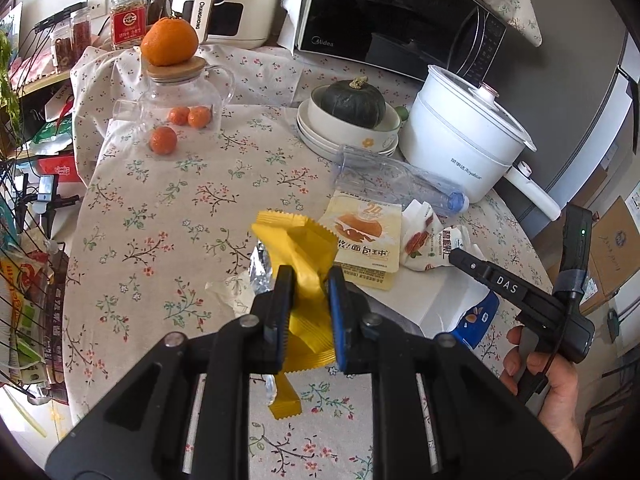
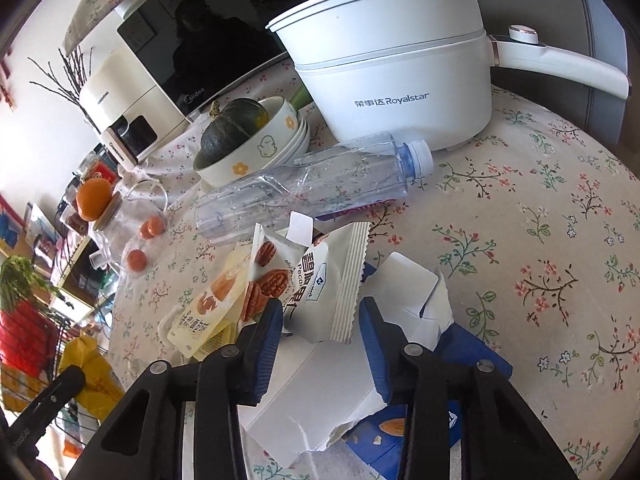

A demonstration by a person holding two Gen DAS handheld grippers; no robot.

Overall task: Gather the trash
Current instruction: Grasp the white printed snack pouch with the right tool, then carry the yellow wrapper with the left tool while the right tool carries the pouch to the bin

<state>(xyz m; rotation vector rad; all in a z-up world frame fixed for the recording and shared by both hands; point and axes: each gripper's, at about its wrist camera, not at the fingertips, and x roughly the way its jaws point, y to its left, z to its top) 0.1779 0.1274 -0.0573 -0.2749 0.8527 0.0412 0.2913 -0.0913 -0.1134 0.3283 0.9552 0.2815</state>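
Note:
My left gripper (image 1: 309, 280) is shut on a yellow wrapper (image 1: 296, 244) and holds it above the flowered tablecloth (image 1: 160, 208); the wrapper also shows in the right wrist view (image 2: 94, 368). My right gripper (image 2: 320, 312) is open, its fingers either side of a white pecan snack bag (image 2: 312, 280) that lies on a torn white and blue carton (image 2: 320, 392). A cream bread-ball packet (image 1: 366, 236) and an empty clear plastic bottle (image 2: 308, 184) lie beside the pile. The right gripper also shows at the right of the left wrist view (image 1: 460, 258).
A white Royalstar pot (image 2: 400, 80), stacked bowls with a dark green squash (image 1: 352, 100), a microwave (image 1: 392, 12), a glass jug with an orange on its lid (image 1: 176, 92) and loose small oranges (image 1: 163, 140) stand at the back. A wire rack (image 1: 24, 280) is at left.

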